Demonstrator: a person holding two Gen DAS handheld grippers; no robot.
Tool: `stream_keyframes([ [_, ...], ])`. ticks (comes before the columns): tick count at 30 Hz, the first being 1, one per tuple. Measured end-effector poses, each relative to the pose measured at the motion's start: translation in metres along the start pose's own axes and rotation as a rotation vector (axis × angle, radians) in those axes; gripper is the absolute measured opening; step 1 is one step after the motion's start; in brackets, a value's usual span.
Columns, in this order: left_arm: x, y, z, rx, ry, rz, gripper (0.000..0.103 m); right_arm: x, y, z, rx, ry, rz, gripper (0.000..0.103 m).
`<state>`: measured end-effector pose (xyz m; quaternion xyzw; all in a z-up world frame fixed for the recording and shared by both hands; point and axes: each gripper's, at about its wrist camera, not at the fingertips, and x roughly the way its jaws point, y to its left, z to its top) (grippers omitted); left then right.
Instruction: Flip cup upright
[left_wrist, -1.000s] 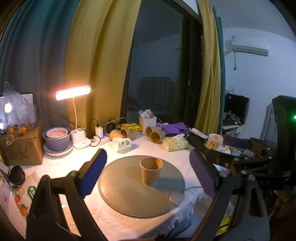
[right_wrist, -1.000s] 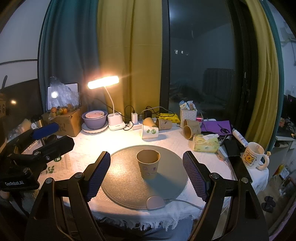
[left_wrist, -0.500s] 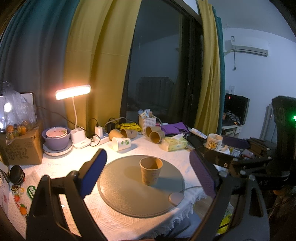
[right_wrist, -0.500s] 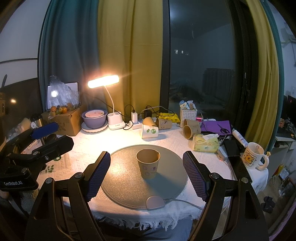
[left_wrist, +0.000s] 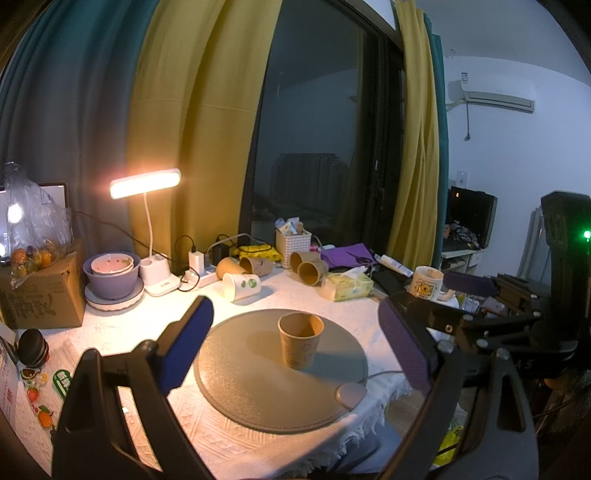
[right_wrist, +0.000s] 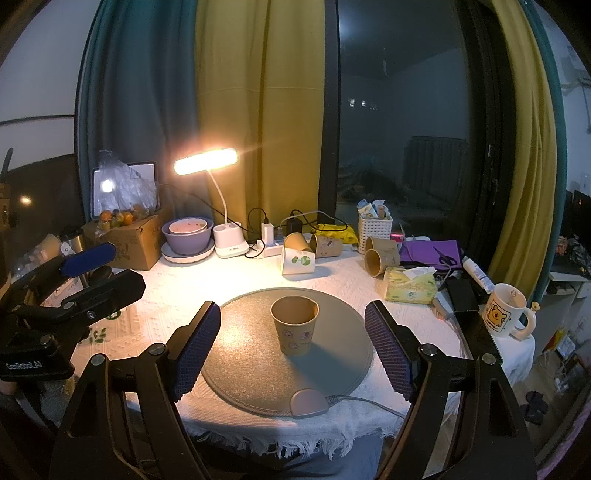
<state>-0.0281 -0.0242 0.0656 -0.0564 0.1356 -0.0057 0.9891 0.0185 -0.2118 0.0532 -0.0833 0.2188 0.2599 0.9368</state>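
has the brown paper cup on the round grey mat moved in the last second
No. The brown paper cup stands upright at the same spot on the round grey mat.

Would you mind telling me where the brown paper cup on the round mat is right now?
The brown paper cup stands upright near the middle of the round grey mat, central in both wrist views, in front of the tipped white cup.

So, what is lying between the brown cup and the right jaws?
Only bare grey mat separates the brown cup from the right gripper, in the right wrist view.
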Motion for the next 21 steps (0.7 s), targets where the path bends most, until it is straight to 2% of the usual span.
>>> stream_keyframes([
  [21, 0.0001, -0.0038, 0.0007, 0.000, -0.002, -0.012, 0.092, -0.0002, 0.0009, -0.0006, -0.002, 0.000, 0.000, 0.083],
])
